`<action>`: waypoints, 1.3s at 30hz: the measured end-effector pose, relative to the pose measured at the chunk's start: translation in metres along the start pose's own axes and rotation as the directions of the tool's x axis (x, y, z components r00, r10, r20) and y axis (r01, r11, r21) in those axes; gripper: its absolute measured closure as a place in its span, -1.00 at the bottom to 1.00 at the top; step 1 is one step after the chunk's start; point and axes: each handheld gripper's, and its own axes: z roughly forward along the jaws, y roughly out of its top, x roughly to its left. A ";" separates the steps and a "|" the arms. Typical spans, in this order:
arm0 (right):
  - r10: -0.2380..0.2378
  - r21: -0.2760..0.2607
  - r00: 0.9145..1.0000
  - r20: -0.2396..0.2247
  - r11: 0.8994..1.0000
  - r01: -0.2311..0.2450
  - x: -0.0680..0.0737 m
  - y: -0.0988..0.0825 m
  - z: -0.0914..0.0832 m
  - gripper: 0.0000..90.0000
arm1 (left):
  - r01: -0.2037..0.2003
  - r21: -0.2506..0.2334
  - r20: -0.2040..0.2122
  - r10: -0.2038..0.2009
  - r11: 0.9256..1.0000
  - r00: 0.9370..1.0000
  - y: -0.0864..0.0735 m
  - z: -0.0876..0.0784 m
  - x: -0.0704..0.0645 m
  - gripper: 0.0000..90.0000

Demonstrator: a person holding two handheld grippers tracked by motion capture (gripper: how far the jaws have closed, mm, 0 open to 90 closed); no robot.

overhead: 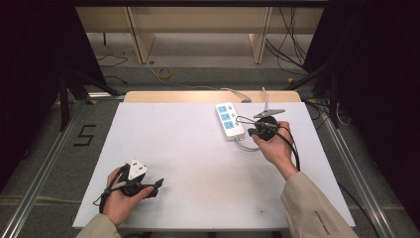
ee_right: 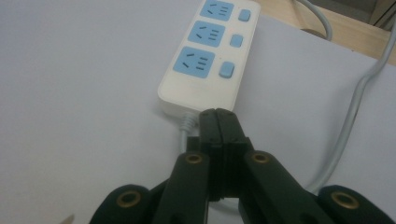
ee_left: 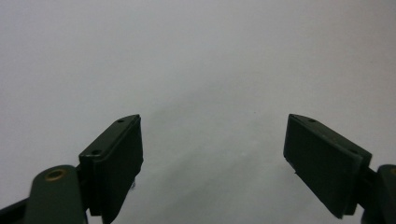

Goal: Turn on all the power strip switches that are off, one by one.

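The white power strip lies at the far right of the table, hard and light, best pinched across its sides, while the right gripper is closed on nothing just beside its cord end.

Beige sleeves, black hand-held grippers, brass screws, trailing black cables

My power strip is creamy white, with three sky-blue socket faces and three matching blue switches beside them, and its cable is pale grey. My right gripper and my left gripper are black with brass-coloured rivets. The table is plain white, my sleeve beige.
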 end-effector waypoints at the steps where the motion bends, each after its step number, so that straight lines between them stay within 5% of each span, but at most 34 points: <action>1: -0.003 0.004 1.000 0.001 1.000 0.003 0.000 0.002 0.001 1.00 | 0.002 0.000 0.000 -0.002 1.000 1.000 0.000 0.000 0.000 -0.56; 39: 0.021 0.026 1.000 0.022 0.999 -0.022 -0.010 0.035 0.036 1.00 | 0.011 -0.005 -0.012 -0.011 1.000 1.000 -0.001 -0.001 0.000 -0.57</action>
